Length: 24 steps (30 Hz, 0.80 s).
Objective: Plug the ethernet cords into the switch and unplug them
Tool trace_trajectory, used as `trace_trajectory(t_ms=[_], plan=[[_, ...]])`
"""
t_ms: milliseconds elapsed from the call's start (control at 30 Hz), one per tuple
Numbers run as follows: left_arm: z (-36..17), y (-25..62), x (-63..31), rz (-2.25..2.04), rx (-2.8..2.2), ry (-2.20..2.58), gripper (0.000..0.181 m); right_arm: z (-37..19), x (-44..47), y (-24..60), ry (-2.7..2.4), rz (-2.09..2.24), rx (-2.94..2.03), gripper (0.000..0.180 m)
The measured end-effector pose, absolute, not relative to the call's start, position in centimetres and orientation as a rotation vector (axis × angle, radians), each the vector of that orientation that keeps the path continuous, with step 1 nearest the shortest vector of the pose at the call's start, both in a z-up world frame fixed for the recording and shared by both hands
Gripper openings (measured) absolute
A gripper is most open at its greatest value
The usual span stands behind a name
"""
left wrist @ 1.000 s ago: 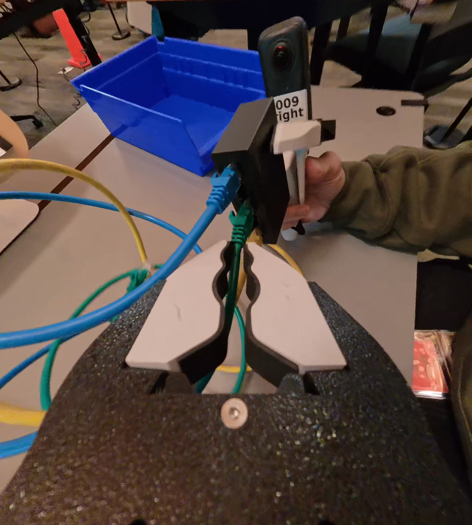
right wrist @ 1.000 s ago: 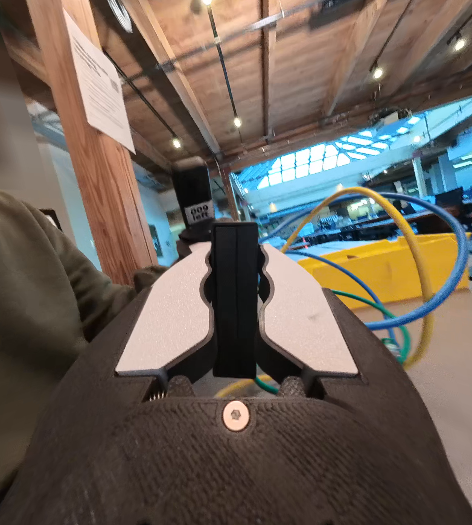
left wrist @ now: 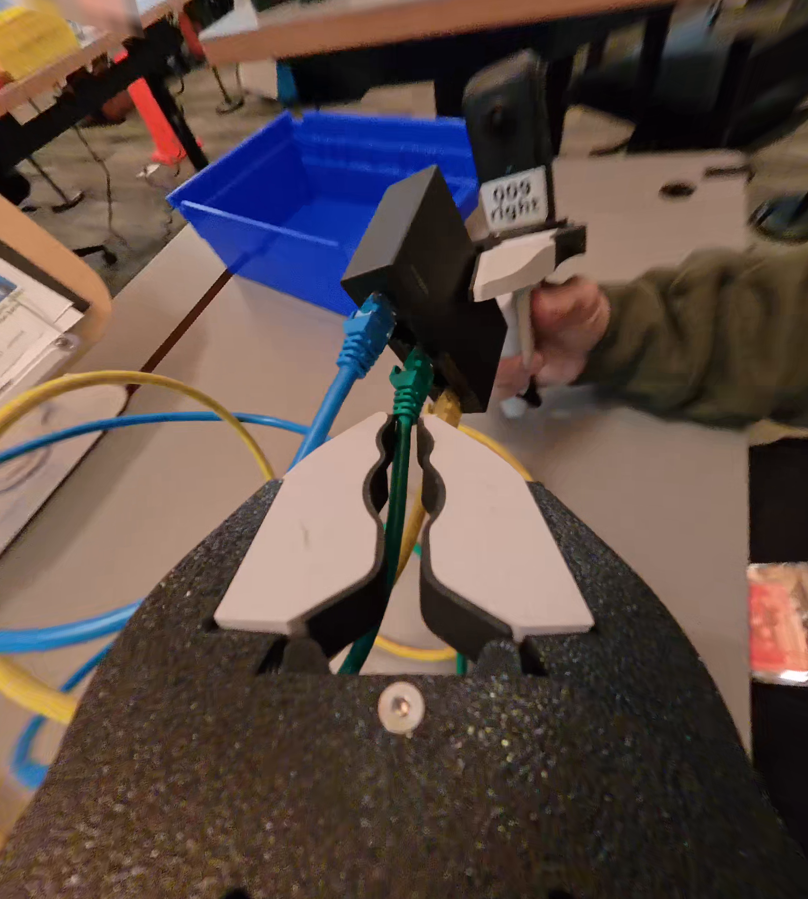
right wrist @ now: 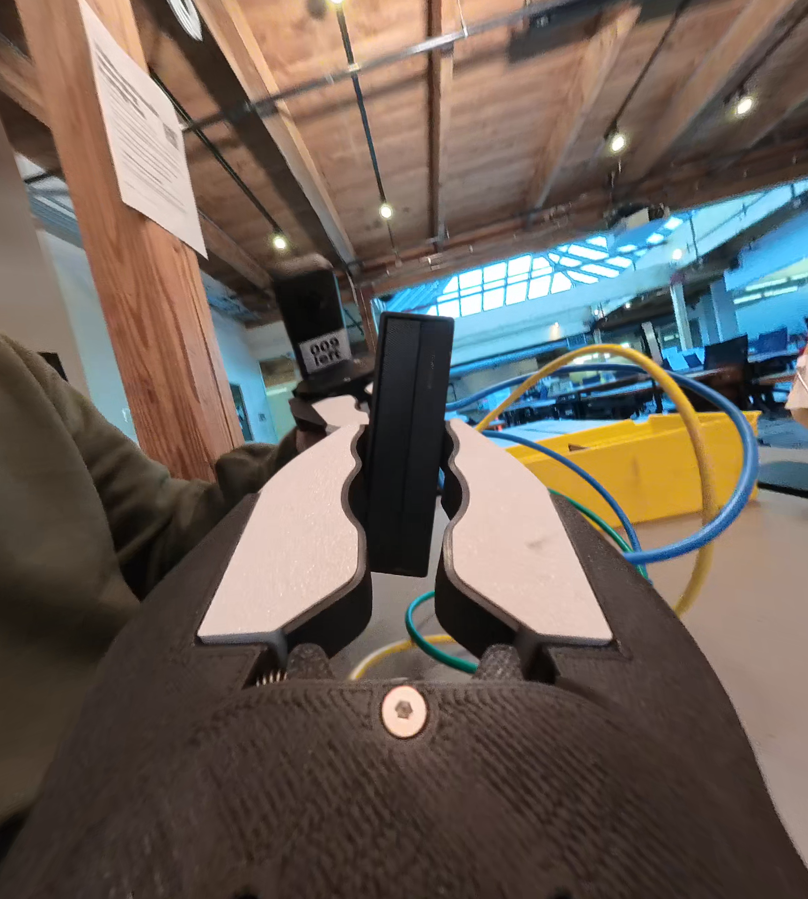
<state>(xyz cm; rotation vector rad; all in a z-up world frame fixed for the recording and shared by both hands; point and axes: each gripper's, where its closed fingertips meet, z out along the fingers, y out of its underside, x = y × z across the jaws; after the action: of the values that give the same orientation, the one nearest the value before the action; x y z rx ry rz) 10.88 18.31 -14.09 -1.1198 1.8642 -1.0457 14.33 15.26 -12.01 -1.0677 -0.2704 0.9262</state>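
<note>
**Q:** How many cords are there, and where does each one end?

**A:** Three ethernet cords. The blue cord (left wrist: 353, 340), the green cord (left wrist: 404, 428) and the yellow cord (left wrist: 100, 384) each have a connector at the port face of one black switch (left wrist: 421, 272). The blue and green connectors sit in adjacent ports. The yellow connector is at the lowest end of the port row; whether it is fully seated cannot be determined. The slack of all three cords loops over the grey table (left wrist: 246, 340).

**Q:** Where is the switch?

**A:** Raised above the table and tilted, port face toward the left wrist camera. One right gripper (right wrist: 404, 467) holds it: both fingers clamp the flat sides of the switch body, which stands upright on its narrow edge in the right wrist view.

**Q:** What is the condition of the left gripper?

**A:** The left gripper (left wrist: 404, 428) has its two fingers drawn close around the green cord, just behind the connector boot. A narrow gap shows on either side of the cord, so firm contact cannot be confirmed.

**Q:** What else is present?

**A:** One blue bin (left wrist: 305, 204) on the table behind the switch, one yellow bin (right wrist: 635, 467) in the right wrist view, and one wooden post (right wrist: 115, 243) carrying one paper sheet (right wrist: 144, 131).
</note>
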Motion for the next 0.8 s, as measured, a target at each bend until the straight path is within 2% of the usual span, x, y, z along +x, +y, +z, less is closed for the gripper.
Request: trace_trajectory(t_ms=[33,200,333,433,567,800], plan=[[-13.9,18.1,11.0,-1.097,-1.129,1.835,0.008,-11.7,14.5,15.1,-0.260,0.936,-1.042,0.029],[-14.7,18.2,11.0,-1.073,-1.180,1.793,0.007,-11.4,15.4,14.6,-0.218,0.985,-0.967,0.028],[-15.1,17.8,11.1,-1.145,-1.246,1.758,0.015,-11.6,14.7,14.7,-0.251,0.981,-0.978,0.027],[-13.9,17.1,11.2,-1.349,-1.243,1.672,0.009,-11.4,14.5,14.7,-0.228,1.020,-0.934,0.028],[-14.3,17.2,11.1,-1.317,-1.248,1.699,0.008,-11.8,14.4,14.7,-0.245,1.006,-0.960,0.028],[-13.5,17.9,10.0,-1.228,-1.127,1.846,0.007,-15.8,11.6,16.0,-0.412,0.924,-1.267,0.028]])
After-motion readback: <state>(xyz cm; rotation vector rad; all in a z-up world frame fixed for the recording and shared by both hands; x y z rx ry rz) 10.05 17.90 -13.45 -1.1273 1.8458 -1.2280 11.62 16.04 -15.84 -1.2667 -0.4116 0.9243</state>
